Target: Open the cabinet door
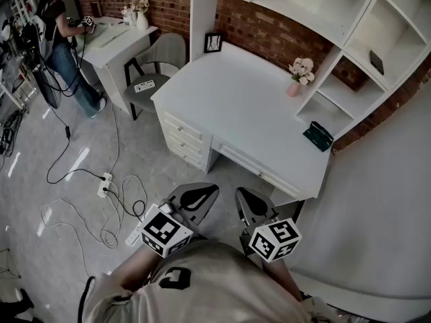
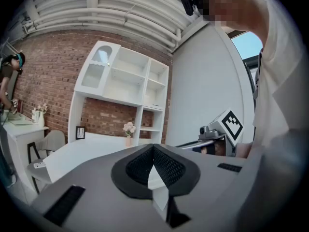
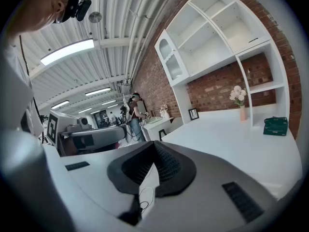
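Observation:
A white desk (image 1: 249, 106) with a shelf unit (image 1: 377, 39) stands against the brick wall. The unit's top-left compartment is a small cabinet with an arched door (image 2: 99, 64), also in the right gripper view (image 3: 171, 59), and the door looks closed. My left gripper (image 1: 202, 192) and right gripper (image 1: 252, 204) hang side by side close to my body, short of the desk's front edge. Both point toward the desk. Each is shut with nothing between its pads, as the left gripper (image 2: 153, 146) and the right gripper (image 3: 154, 144) show up close.
The desk has drawers (image 1: 182, 134) on its left side. On it stand a flower vase (image 1: 300, 73), a picture frame (image 1: 213, 42) and a green box (image 1: 318, 136). A tall white panel (image 1: 384, 200) rises at the right. Cables and a power strip (image 1: 104, 184) lie on the floor at the left. A person (image 1: 64, 39) stands at another desk.

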The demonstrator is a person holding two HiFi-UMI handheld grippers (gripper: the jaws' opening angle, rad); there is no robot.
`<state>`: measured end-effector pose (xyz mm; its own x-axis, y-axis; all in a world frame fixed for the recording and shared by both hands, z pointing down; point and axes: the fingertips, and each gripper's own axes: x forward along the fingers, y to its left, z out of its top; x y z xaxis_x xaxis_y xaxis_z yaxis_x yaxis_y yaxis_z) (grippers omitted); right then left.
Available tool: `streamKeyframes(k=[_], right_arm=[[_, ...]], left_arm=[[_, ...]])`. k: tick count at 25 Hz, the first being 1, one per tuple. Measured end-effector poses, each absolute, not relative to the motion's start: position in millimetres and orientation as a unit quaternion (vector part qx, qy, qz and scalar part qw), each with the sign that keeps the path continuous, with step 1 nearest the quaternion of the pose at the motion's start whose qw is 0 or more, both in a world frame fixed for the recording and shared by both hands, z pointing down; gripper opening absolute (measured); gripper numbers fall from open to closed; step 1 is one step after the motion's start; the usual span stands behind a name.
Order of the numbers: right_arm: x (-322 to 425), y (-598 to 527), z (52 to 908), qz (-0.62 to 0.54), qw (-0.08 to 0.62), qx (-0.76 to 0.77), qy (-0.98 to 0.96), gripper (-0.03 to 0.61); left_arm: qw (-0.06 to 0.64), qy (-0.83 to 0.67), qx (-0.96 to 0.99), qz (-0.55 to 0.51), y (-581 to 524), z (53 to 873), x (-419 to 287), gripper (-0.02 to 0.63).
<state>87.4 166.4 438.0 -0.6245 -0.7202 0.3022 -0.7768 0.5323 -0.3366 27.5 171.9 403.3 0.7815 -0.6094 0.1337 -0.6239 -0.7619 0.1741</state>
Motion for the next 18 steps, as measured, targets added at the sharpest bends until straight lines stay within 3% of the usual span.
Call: streamKeyframes(k=[8,18], right_arm=[[27,147,432,0.188,0.093,0.418,-0.884,0.023],[-17,135,439,0.174,0.155,0.413,-0.881,0.023]], left_arm=[[0.094,-0.385,0.918,0.017,130,401,-60,0.017],[0.088,-0.403,0.911,0.016,109,408,-108,0.017]])
